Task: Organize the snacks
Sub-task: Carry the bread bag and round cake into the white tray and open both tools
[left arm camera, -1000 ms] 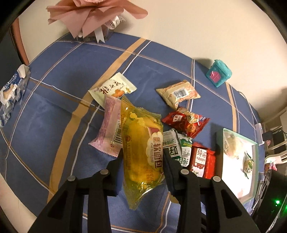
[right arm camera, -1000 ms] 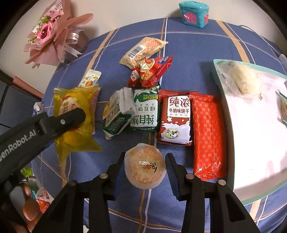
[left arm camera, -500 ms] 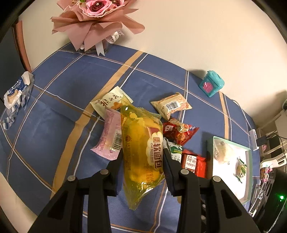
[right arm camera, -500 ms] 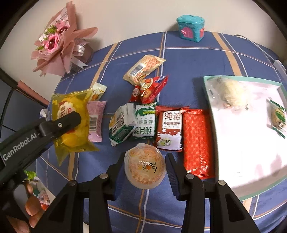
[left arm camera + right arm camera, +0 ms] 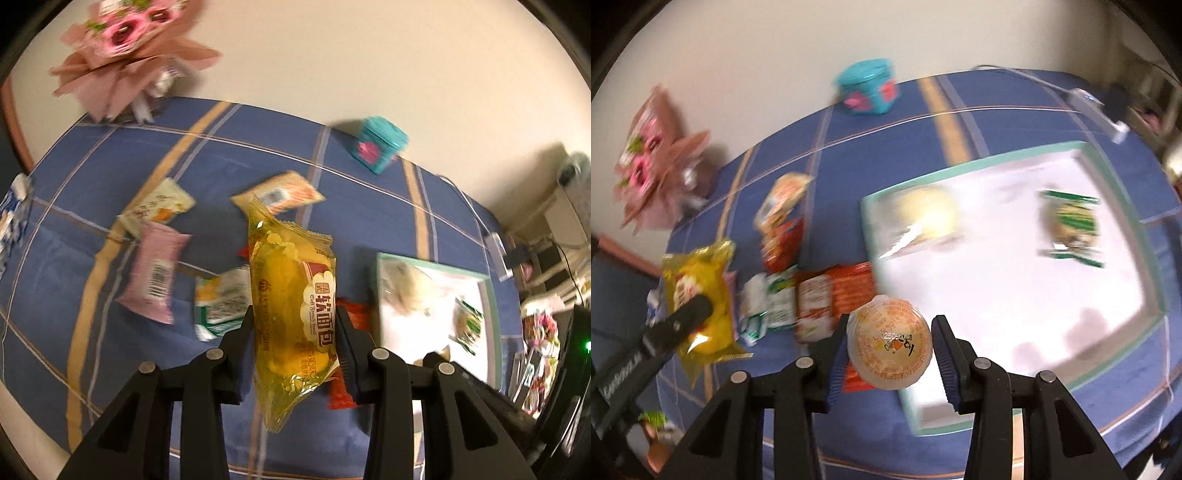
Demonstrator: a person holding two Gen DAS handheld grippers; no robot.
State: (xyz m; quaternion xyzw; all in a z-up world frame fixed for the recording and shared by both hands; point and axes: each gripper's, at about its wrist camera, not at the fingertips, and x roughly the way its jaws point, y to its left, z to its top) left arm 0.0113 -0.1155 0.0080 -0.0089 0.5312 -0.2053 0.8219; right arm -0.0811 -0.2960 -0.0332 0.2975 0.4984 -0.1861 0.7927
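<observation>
My left gripper squeezes the yellow bread bag. My right gripper pinches the round jelly cup. Both hang over the tabletop, ready for the white tray.

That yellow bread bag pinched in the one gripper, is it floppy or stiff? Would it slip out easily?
Probably floppy: the bread bag is thin clear film, and its free lower end hangs crinkled below the fingers. Likely light for its size, since a side pinch alone carries it above the table. The glossy film looks slippery, so it could slide, though the soft bread inside seems to give the left gripper some purchase.
</observation>
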